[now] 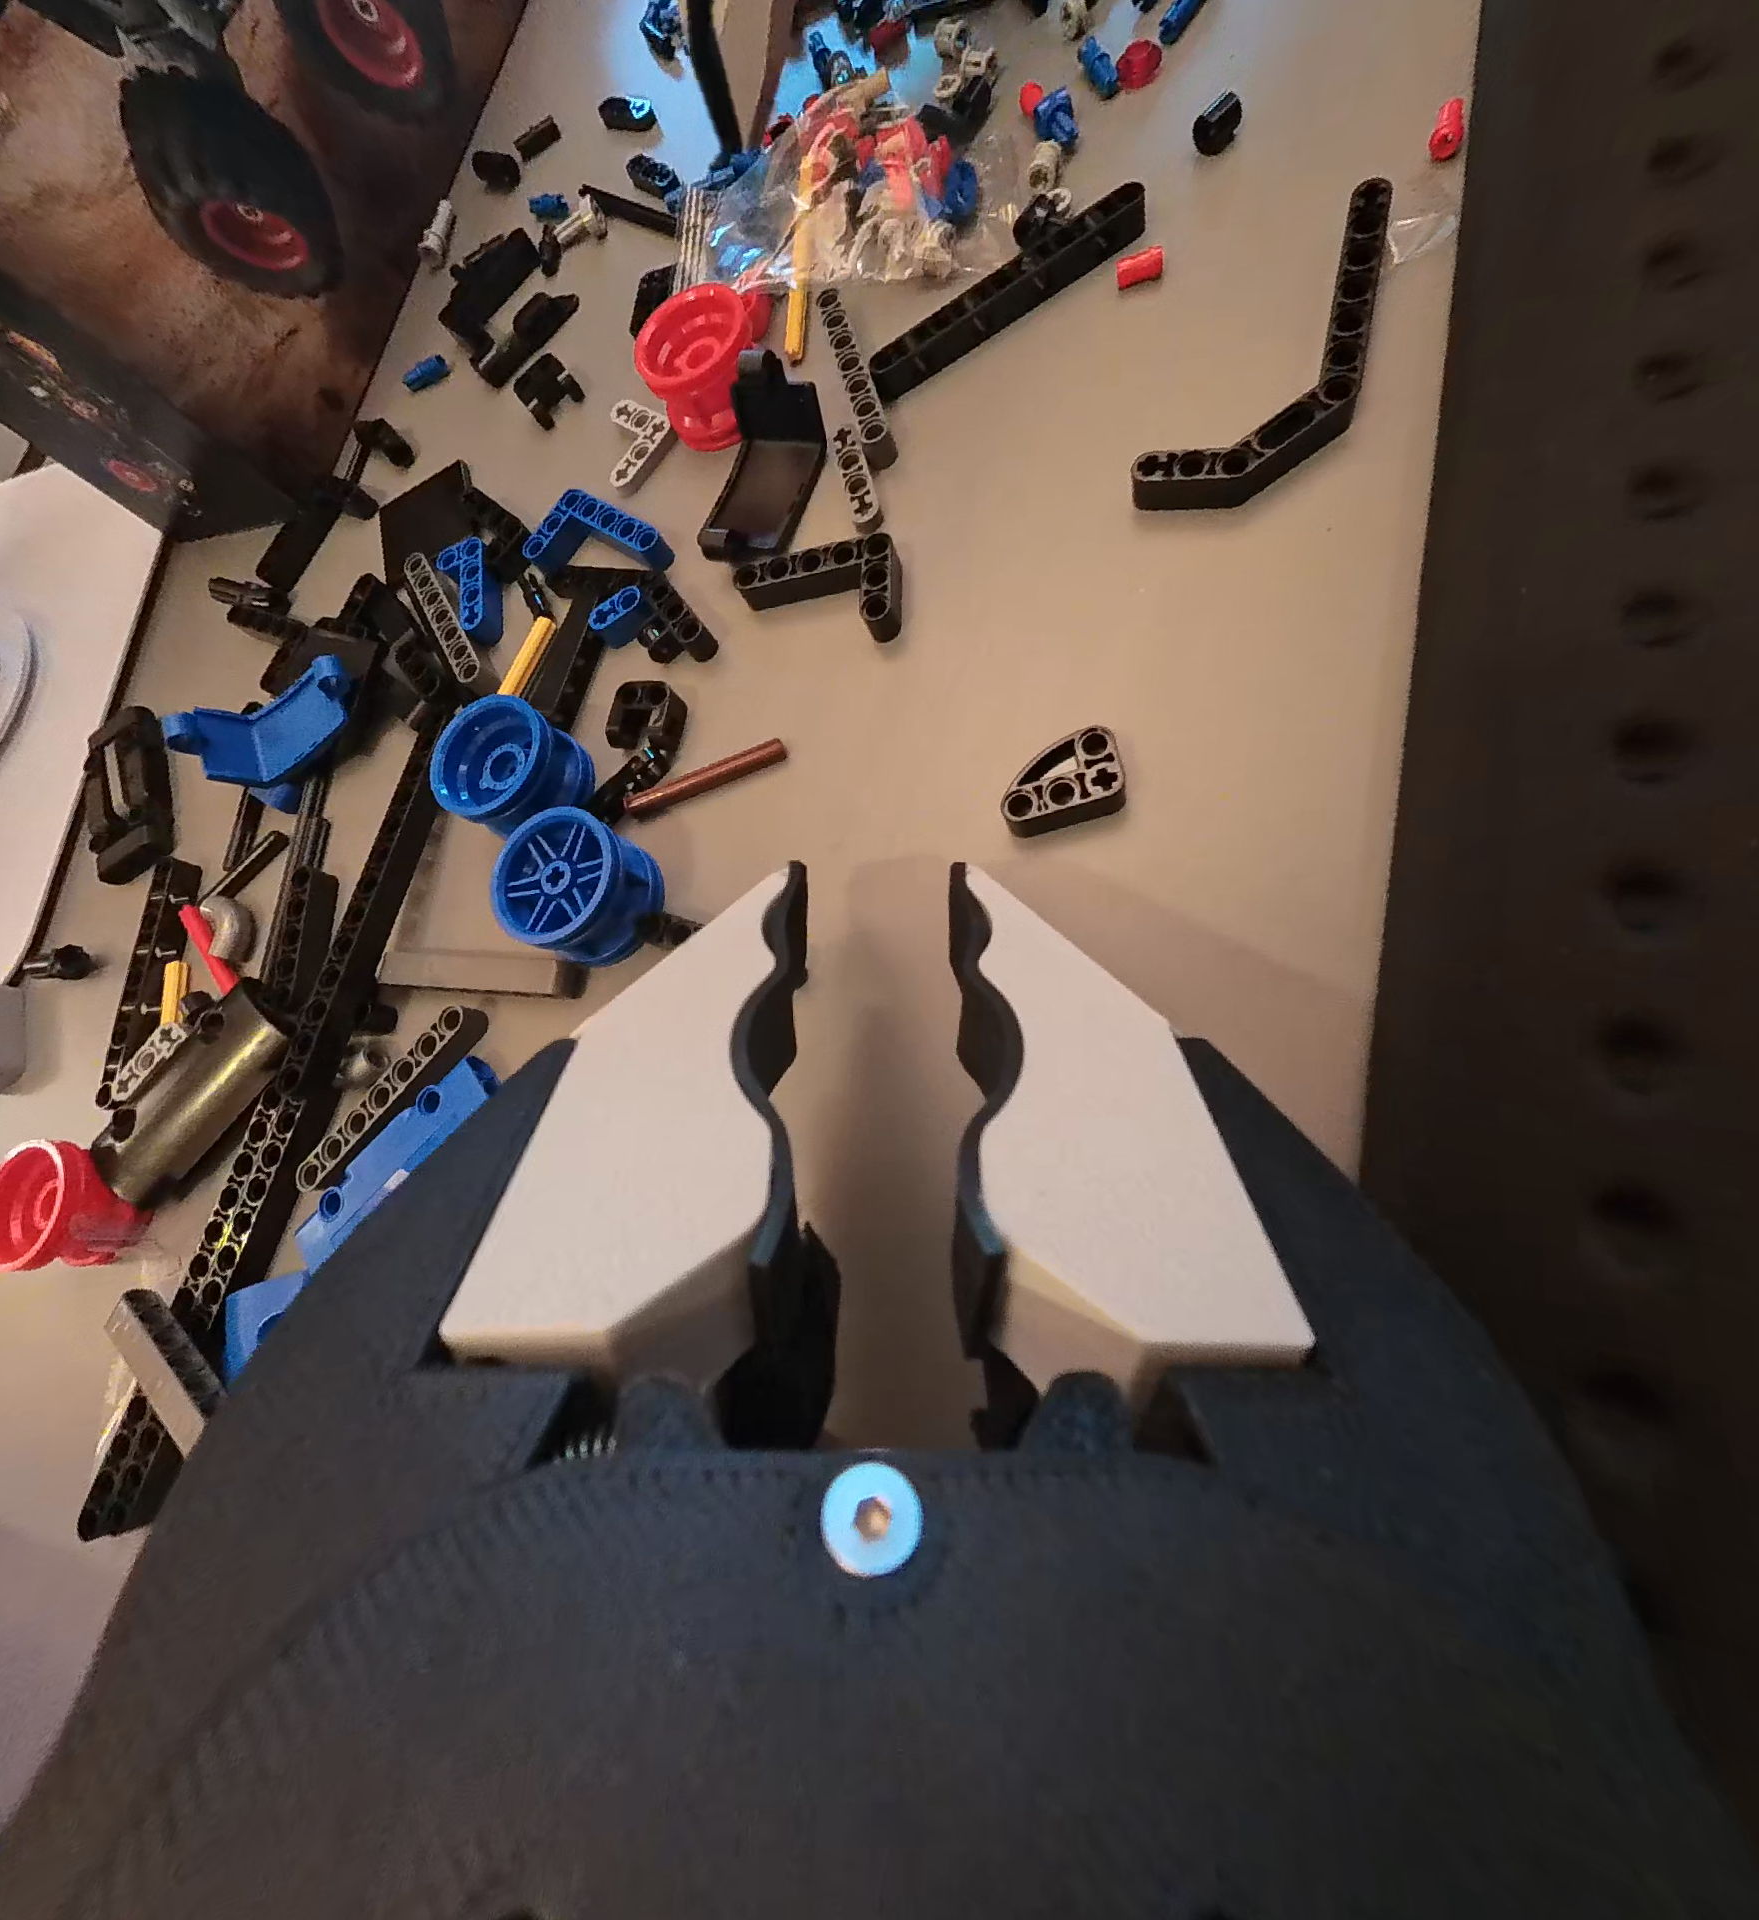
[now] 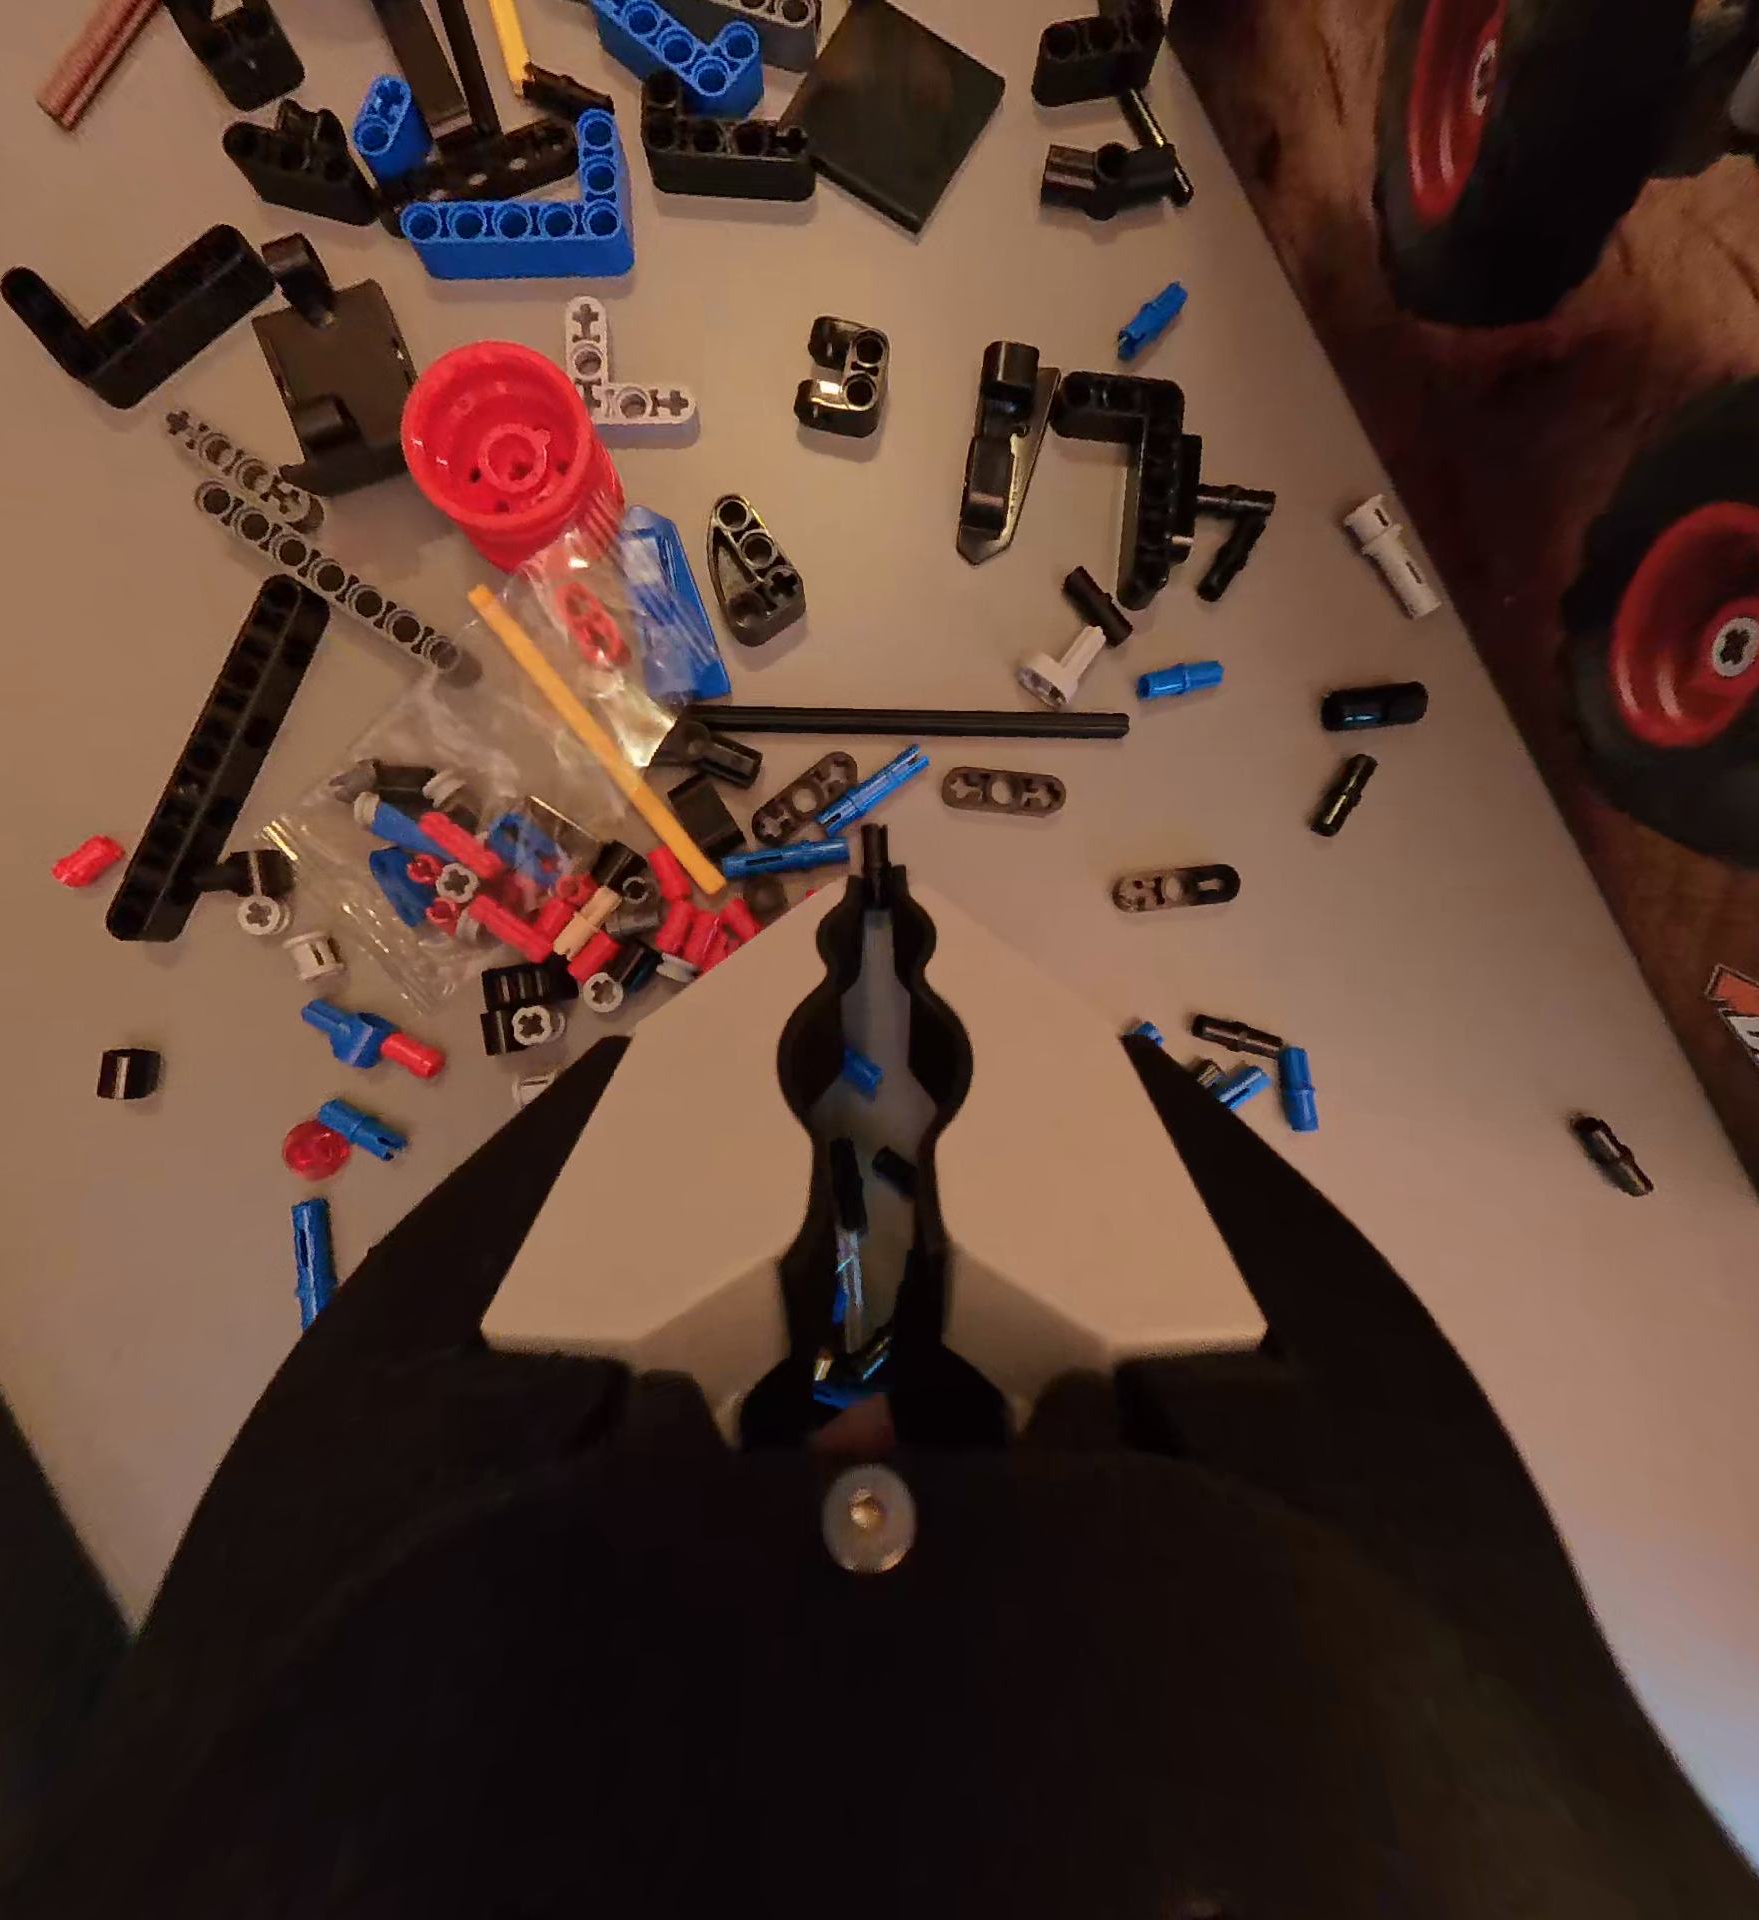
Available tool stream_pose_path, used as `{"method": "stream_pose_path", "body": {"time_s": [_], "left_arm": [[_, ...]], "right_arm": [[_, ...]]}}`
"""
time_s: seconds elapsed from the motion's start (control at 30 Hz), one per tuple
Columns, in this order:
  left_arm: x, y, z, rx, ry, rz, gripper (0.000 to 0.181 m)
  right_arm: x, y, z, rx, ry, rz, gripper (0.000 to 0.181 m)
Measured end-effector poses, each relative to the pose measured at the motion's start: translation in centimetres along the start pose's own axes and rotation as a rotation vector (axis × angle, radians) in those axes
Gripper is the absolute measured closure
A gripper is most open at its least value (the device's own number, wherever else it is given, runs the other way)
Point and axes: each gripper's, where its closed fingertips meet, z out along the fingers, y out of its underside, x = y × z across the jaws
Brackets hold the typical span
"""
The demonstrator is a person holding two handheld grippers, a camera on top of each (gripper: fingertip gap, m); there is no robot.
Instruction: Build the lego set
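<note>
Right gripper [image 2: 876,883] clenched on small black pin [image 2: 874,850] above loose bricks on grey table [image 2: 1270,935]; left gripper [image 1: 878,883] released, empty, near blue wheel hubs [image 1: 563,831].

lego parts [image 1: 563,644] loose, unassembled, scattered over surface [image 1: 1114,644] | two blue wheel hubs [image 1: 542,821] side by side on their sides | red hub [image 2: 501,457] beside clear bag of small pins [image 2: 480,852] | small black pin [image 2: 876,854] pinched at right gripper [image 2: 876,883] tips, pointing forward
</note>
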Motion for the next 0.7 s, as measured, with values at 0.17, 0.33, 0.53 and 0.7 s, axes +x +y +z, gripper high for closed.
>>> {"method": "stream_pose_path", "body": {"time_s": [0.17, 0.33, 0.53, 0.7], "left_arm": [[-0.3, -0.4, -0.2, 0.016, -0.025, 0.009, 0.156], [-1.6, -3.3, -1.3, 0.087, -0.169, 0.112, 0.153], [-0.7, -8.4, -2.0, 0.191, -0.316, 0.32, 0.146], [-0.6, -8.8, -2.0, 0.164, -0.416, 0.438, 0.163]], "right_arm": [[0.3, -0.4, -0.4, 0.029, 0.022, 0.0, 0.179], [-3.7, -5.2, -3.7, 0.169, -0.03, -0.069, 0.179], [-14.5, -13.1, -3.9, 0.331, -0.286, -0.211, 0.179], [-18.7, -16.1, -3.4, 0.397, -0.471, -0.211, 0.179]]}}
